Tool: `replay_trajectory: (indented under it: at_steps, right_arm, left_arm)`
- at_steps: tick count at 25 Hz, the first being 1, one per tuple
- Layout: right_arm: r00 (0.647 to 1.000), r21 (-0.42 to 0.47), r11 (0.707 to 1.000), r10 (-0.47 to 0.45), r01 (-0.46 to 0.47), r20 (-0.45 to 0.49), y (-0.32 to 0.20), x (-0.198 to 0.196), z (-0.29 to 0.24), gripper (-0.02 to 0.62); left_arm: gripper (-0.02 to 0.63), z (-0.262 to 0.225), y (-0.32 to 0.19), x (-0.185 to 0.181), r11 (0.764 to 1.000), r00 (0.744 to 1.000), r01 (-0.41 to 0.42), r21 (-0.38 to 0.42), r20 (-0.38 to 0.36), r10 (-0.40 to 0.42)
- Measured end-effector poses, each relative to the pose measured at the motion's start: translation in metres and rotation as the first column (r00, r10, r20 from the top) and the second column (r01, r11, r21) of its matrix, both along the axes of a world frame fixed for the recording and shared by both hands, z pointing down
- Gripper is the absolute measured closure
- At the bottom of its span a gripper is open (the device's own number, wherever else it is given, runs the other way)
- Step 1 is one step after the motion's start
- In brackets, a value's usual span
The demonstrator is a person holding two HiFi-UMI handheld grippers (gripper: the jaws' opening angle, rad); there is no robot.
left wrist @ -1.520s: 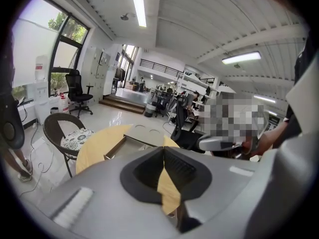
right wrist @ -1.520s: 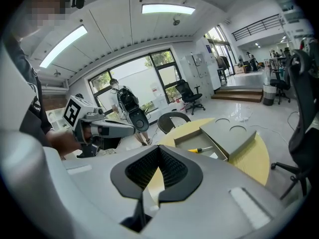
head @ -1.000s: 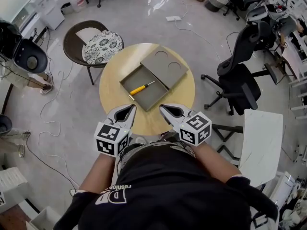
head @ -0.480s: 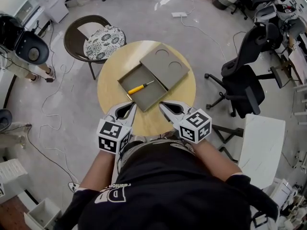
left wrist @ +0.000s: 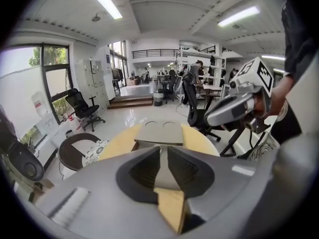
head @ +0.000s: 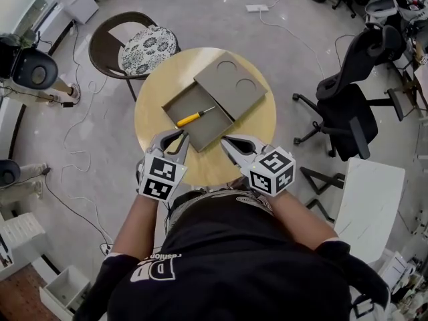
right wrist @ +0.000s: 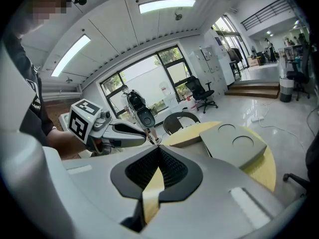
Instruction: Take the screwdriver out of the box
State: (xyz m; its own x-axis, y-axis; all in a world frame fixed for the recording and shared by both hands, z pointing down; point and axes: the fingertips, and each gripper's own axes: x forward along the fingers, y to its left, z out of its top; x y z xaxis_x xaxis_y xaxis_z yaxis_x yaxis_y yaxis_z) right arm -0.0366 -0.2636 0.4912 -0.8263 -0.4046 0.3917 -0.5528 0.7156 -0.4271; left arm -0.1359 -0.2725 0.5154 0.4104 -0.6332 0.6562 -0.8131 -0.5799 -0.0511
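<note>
At twelve o'clock, screwdriver [head: 194,118] lies in box [head: 212,130]. My left claw [head: 178,138], barely parted and empty, has advanced to its rim. Right claw [head: 226,141] clenched, empty. Pickup pending.

A slim screwdriver [head: 195,116] with a yellow handle and thin dark metal shaft lies flat and diagonal on the floor of a shallow, open grey box [head: 208,132], its handle toward the near left, while the lid [head: 231,89], bearing two round recesses, overlaps the box's far edge.
</note>
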Motion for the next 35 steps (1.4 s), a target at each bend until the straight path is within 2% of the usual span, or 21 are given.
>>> replay_trajectory:
  at_steps: [4,8,16,24,35]
  right_arm:
    - [1.0,-0.006,1.0,0.006,-0.006,0.007,-0.006,0.007,0.003,0.598]
    - [1.0,-0.016,1.0,0.007,-0.007,0.015,-0.01,0.01,0.005,0.598]
    - [1.0,-0.026,1.0,0.002,-0.001,0.022,-0.018,0.015,0.007,0.598]
    - [1.0,-0.038,0.999,0.003,-0.002,0.014,-0.017,0.024,0.013,0.598]
    - [0.999,-0.071,0.997,0.035,-0.034,0.011,-0.022,0.041,0.023,0.598]
  left_arm:
    - [0.479,0.014,-0.007,-0.009,0.999,0.998,0.01,-0.031,0.068,-0.008]
    - [0.472,0.02,-0.015,-0.012,1.0,0.992,0.0,-0.028,0.122,0.003]
    - [0.472,0.028,-0.025,0.001,0.998,0.986,-0.052,-0.035,0.157,0.056]
    - [0.472,0.07,-0.039,0.008,0.986,0.948,-0.142,-0.089,0.276,0.161]
    - [0.472,0.12,-0.058,0.009,0.967,0.918,-0.174,-0.186,0.326,0.227]
